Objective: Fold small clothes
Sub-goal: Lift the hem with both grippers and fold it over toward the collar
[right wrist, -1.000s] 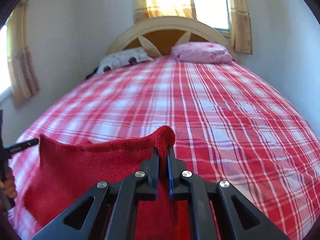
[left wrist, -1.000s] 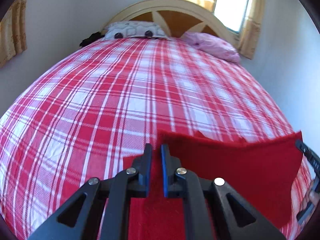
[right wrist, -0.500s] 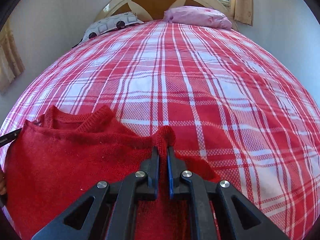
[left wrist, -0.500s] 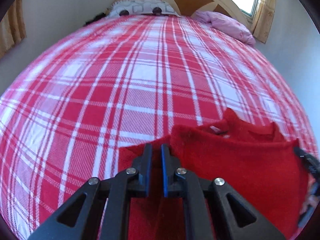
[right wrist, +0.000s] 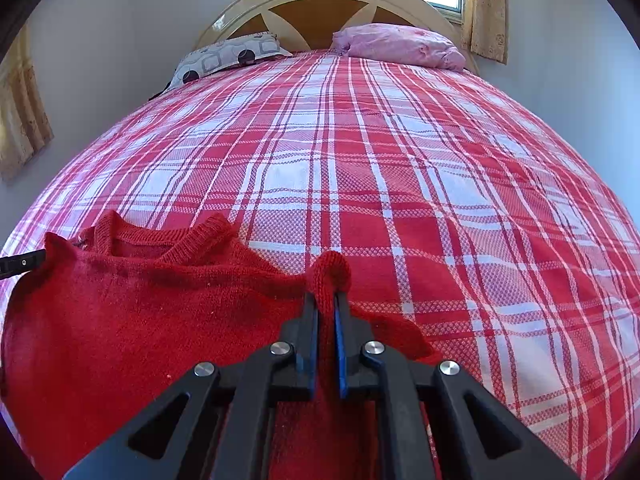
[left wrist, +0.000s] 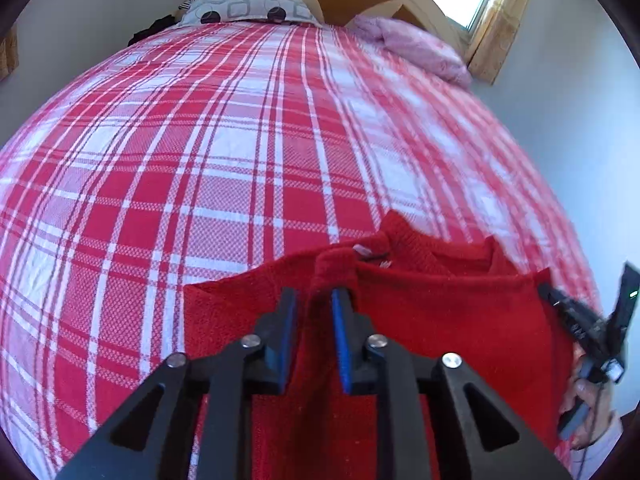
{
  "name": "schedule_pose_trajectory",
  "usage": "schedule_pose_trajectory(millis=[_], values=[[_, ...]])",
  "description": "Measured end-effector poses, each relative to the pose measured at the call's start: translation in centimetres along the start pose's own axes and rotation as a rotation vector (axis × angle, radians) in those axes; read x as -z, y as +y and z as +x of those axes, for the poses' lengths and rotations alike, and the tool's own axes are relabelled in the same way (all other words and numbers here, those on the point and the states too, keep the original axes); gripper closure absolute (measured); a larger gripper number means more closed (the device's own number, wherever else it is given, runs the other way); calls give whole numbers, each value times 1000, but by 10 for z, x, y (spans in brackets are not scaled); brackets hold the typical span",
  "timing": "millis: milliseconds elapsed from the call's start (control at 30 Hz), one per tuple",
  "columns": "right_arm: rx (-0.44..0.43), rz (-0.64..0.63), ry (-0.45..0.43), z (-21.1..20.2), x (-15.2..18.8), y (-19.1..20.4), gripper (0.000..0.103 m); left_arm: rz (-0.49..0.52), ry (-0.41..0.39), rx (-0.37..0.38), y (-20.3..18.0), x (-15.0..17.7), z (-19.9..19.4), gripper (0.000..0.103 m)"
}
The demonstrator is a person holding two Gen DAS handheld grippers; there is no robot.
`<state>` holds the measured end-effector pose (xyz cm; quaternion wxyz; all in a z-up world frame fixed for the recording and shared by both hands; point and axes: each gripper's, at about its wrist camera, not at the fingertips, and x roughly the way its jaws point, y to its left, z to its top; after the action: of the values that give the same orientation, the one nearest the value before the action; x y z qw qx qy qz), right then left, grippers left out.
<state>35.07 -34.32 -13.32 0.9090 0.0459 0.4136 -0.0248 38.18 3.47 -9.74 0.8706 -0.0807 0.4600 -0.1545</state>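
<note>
One red sweater, two pillows, one plaid bedspread, two grippers, one headboard

Both views are fisheye, each looking from just behind its own gripper, forward and tilted down along the fingers, close above the near end of the bed. Both face the headboard at the top of frame. Both share the sweater, the pillows and the window; the right gripper shows at the left view's right edge.
</note>
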Motion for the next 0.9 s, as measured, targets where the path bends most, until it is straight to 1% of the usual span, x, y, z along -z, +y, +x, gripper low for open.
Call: schedule_pose_trajectory(millis=[33, 100, 133, 167, 233, 267, 333, 400, 500, 533, 600, 667, 700, 733, 767, 833, 867, 900], values=[[-4, 3, 1, 0, 0, -1, 96, -18, -19, 20, 3, 0, -4, 81], [-7, 4, 5, 2, 0, -1, 96, -11, -24, 29, 0, 0, -5, 67], [-7, 3, 8, 2, 0, 0, 96, 17, -11, 20, -4, 0, -1, 55], [-6, 2, 9, 3, 0, 0, 96, 47, -3, 7, -10, 1, 2, 51], [-7, 3, 8, 3, 0, 0, 96, 95, -17, -16, -18, 3, 3, 51], [-8, 4, 7, 3, 0, 0, 96, 95, -35, -10, -20, 4, 0, 50], [-7, 4, 11, 4, 0, 0, 96, 82, -34, -19, -20, 2, 1, 48], [-5, 3, 12, 4, 0, 0, 96, 97, -4, -71, -21, 0, 10, 48], [-3, 1, 10, 4, 0, 0, 96, 148, 6, -166, -24, 2, 20, 48], [-1, -1, 10, 4, 0, 0, 96, 152, 14, -192, -23, 4, 25, 50], [11, -8, 5, 4, 0, 2, 96, 148, 10, -199, -22, 7, 26, 59], [24, -24, -5, 2, 1, 5, 96, 158, -14, -218, -24, 8, 25, 79], [35, -38, -14, 0, 1, 7, 96, 169, -25, -238, -26, 9, 25, 84], [45, -54, -24, -2, 1, 11, 96, 186, -40, -265, -28, 11, 23, 92], [59, -79, -40, -5, 1, 15, 96, 199, -49, -273, -30, 12, 21, 95], [70, -117, -79, -13, 2, 23, 96, 205, -68, -288, -30, 14, 17, 96], [68, -146, -116, -22, 2, 29, 96, 200, -78, -291, -29, 14, 14, 96], [61, -160, -133, -27, 1, 32, 96, 189, -96, -289, -28, 14, 9, 96]])
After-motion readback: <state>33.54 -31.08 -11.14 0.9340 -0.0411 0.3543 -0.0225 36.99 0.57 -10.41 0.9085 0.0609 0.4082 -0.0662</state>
